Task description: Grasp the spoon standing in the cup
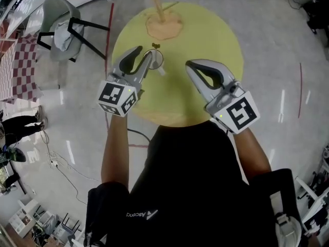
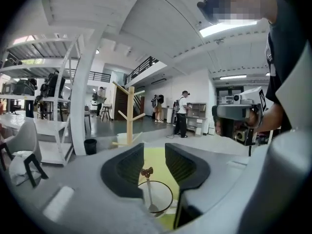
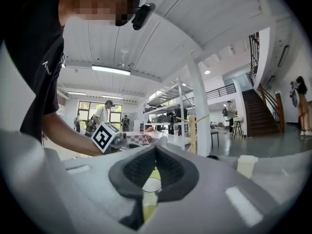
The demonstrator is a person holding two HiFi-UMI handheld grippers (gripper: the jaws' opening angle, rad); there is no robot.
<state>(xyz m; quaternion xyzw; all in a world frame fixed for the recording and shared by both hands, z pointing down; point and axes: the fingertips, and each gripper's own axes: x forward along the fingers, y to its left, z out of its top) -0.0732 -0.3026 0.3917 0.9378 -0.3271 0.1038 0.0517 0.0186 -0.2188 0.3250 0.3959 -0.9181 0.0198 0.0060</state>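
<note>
Spoon standing in the clear cup, bowl down and leaning slightly, its brown ornamental top above the rim. The left gripper view alone gives me this close detail: the handle rises between the two dark pads of the left gripper, whose jaws stand apart on either side of it, and neither pad presses on the spoon. So this tool is released and holds nothing. The head view adds what the gripper views cannot: the cup sits on the round yellow table, toward its far half and near the base of a wooden stand. It also shows the left gripper's tips just beside the cup, and the right gripper well apart from it, to the right over the table. The right gripper view shows me its jaws clenched, the tips meeting with nothing between them. Part of the cup's rim is only dimly visible through the gap beneath those tips.
</note>
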